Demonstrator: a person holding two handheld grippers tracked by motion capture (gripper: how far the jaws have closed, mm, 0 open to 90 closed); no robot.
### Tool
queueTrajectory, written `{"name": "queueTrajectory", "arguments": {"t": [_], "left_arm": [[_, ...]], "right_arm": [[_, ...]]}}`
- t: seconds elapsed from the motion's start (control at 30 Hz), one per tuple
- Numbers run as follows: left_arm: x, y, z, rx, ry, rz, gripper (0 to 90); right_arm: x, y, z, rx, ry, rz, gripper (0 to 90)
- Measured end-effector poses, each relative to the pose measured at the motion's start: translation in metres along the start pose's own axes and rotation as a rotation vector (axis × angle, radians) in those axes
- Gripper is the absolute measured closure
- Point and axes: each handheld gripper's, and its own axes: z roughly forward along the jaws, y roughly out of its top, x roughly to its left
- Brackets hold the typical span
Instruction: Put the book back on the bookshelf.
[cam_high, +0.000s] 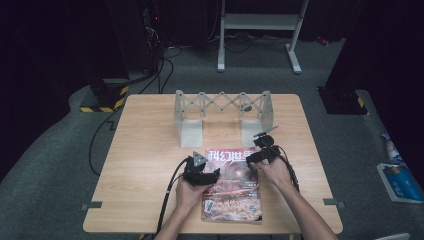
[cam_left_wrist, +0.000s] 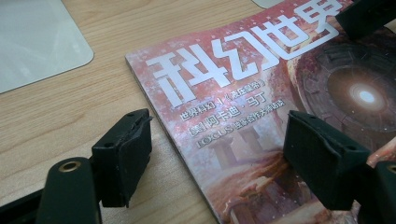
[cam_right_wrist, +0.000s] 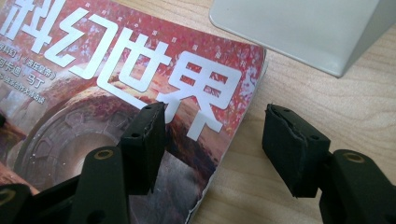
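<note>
High view first: we hold our left tongs spread apart, straddling the magazine's left edge; our right tongs, also apart, straddle its right edge, the grey rack beyond them.

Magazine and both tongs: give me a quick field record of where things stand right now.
magazine: flat on the table, cover up, near the front edge
left tongs: open, straddling the magazine's left edge, one pad over wood, one over the cover
right tongs: open, straddling the magazine's right edge near its top corner
held: nothing gripped
rack: grey, folding, behind the magazine, upright
</note>
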Motion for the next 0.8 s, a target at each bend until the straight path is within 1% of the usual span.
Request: {"name": "queueTrajectory", "arguments": {"t": [0.07, 0.1, 0.13, 0.3, 0.33, 0.37, 0.4, 0.47, 0.5, 0.53, 0.67, 0.8], "left_arm": [[0.0, 0.0, 0.0, 0.0, -0.001, 0.0, 23.7], [0.0, 0.0, 0.0, 0.0, 0.0, 0.0, 23.7], [0.0, 0.0, 0.0, -0.001, 0.001, 0.0, 23.8], [0.0, 0.0, 0.0, -0.002, 0.001, -0.001, 23.7], [0.0, 0.0, 0.0, -0.002, 0.001, 0.0, 23.8], [0.0, 0.0, 0.0, -0.003, 0.001, 0.0, 23.7], [0.0, -0.001, 0.0, -0.003, 0.001, 0.0, 23.7], [0.0, -0.001, 0.0, -0.004, 0.001, 0.0, 23.7], [0.0, -0.001, 0.0, -0.004, 0.0, 0.001, 23.8], [0.0, -0.001, 0.0, -0.004, 0.0, 0.003, 24.0], [-0.001, -0.001, 0.001, -0.008, -0.009, 0.01, 24.7], [-0.001, -0.001, 0.001, -0.013, -0.028, 0.018, 27.0]], "right_arm": [[0.0, 0.003, 0.0, 0.008, -0.009, -0.009, 39.2], [0.001, 0.004, 0.001, 0.008, -0.008, 0.0, 38.9], [0.001, 0.004, 0.002, 0.011, -0.01, -0.003, 38.6], [-0.001, 0.008, 0.006, 0.045, -0.004, 0.011, 36.6], [-0.001, 0.009, 0.006, 0.044, -0.005, 0.003, 36.6], [0.0, 0.012, 0.006, 0.058, -0.01, -0.003, 36.5], [0.001, 0.013, 0.007, 0.071, -0.008, 0.001, 36.5], [0.001, 0.015, 0.009, 0.07, 0.007, 0.003, 36.4], [0.001, 0.015, 0.01, 0.077, 0.014, 0.013, 36.1], [0.001, 0.016, 0.011, 0.074, 0.014, 0.02, 36.1], [0.003, 0.016, 0.011, 0.076, 0.013, 0.017, 36.3], [0.002, 0.017, 0.011, 0.08, 0.017, 0.017, 36.1]]}}
